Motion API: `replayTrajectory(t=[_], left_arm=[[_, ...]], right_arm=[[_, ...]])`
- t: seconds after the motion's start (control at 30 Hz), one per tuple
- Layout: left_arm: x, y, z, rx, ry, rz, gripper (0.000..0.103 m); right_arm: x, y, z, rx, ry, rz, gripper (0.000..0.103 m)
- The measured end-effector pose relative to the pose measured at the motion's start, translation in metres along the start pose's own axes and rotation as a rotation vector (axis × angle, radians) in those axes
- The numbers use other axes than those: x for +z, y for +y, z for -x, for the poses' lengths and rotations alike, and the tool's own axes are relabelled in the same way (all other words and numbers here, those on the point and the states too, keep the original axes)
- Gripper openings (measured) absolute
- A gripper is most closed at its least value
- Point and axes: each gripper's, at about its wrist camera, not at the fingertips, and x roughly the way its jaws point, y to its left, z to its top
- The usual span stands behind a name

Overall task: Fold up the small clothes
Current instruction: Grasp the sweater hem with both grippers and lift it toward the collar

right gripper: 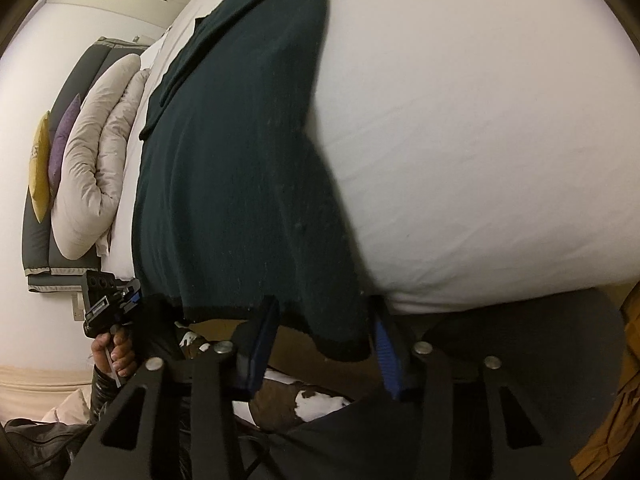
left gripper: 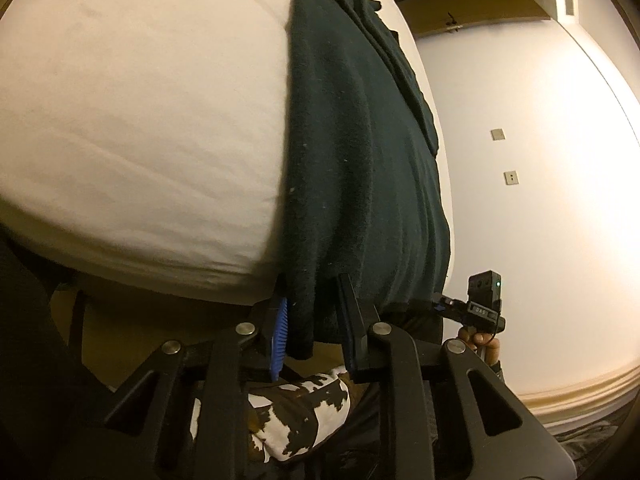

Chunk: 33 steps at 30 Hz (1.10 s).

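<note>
A dark green garment (left gripper: 360,152) lies flat along the white bed (left gripper: 140,120), and its hem hangs over the near edge. My left gripper (left gripper: 314,316) is at one hem corner. The cloth fills the gap between the blue pad (left gripper: 280,328) and the black finger, so the gripper is shut on it. In the right wrist view the same garment (right gripper: 240,160) droops over the edge of the bed (right gripper: 480,140). My right gripper (right gripper: 324,336) straddles the other hem corner. Its jaws stand wider, with a sliver of space beside the blue pad (right gripper: 386,356).
A rolled duvet (right gripper: 96,160) and yellow and purple cushions (right gripper: 52,148) lean on the grey headboard. A brown-and-white patterned cloth (left gripper: 304,412) lies below the bed edge. A hand (right gripper: 116,356) holds the other gripper's handle. The wall (left gripper: 540,200) has two sockets.
</note>
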Motion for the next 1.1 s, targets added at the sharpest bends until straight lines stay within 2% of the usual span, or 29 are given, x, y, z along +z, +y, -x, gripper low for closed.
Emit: replayTrajectory(t=[0.1,0.17,0.27,0.33,0.4,0.43,0.57,0.63,0.67,0.7,0.73,0.8,1.1], left_arm=[[0.001,0.010,0.009,0.030,-0.034,0.054,0.021],[0.001,0.017,0.014,0.007,-0.055,0.095,0.021],[0.001,0.017,0.011,0.023,-0.038,0.090,0.022],[0.000,0.017,0.003,0.032,-0.003,0.095,0.032],[-0.001,0.016,-0.002,0.025,0.006,0.106,0.075],[0.000,0.016,-0.004,0.015,0.001,0.110,0.078],[0.002,0.016,-0.004,0.006,-0.016,0.122,0.078],[0.002,0.016,0.000,-0.013,-0.039,0.124,0.062],[0.002,0.018,0.001,-0.019,-0.037,0.132,0.038],[0.001,0.021,0.001,-0.022,-0.032,0.140,0.024],[0.001,0.023,0.001,-0.014,-0.027,0.146,0.022],[0.000,0.023,0.001,-0.008,-0.026,0.137,0.006],[-0.003,0.012,0.011,-0.026,-0.072,0.117,0.005]], right_arm=[[-0.001,0.000,-0.003,0.015,-0.009,-0.011,0.038],[-0.003,0.001,-0.004,0.026,-0.017,-0.019,0.033],[-0.006,0.001,-0.005,0.051,-0.031,-0.028,0.028],[-0.008,0.001,-0.004,0.064,-0.039,-0.034,0.028],[-0.009,0.002,-0.002,0.076,-0.046,-0.036,0.028],[-0.010,0.003,-0.001,0.080,-0.053,-0.034,0.028],[-0.009,0.004,0.003,0.093,-0.073,-0.035,0.028],[-0.009,0.005,0.003,0.094,-0.080,-0.034,0.027],[-0.009,0.006,0.004,0.098,-0.083,-0.032,0.027],[-0.010,0.007,0.004,0.102,-0.085,-0.030,0.026],[-0.010,0.008,0.004,0.105,-0.088,-0.028,0.025],[-0.012,0.010,0.004,0.105,-0.093,-0.028,0.022],[-0.016,0.006,0.011,0.105,-0.129,-0.045,0.012]])
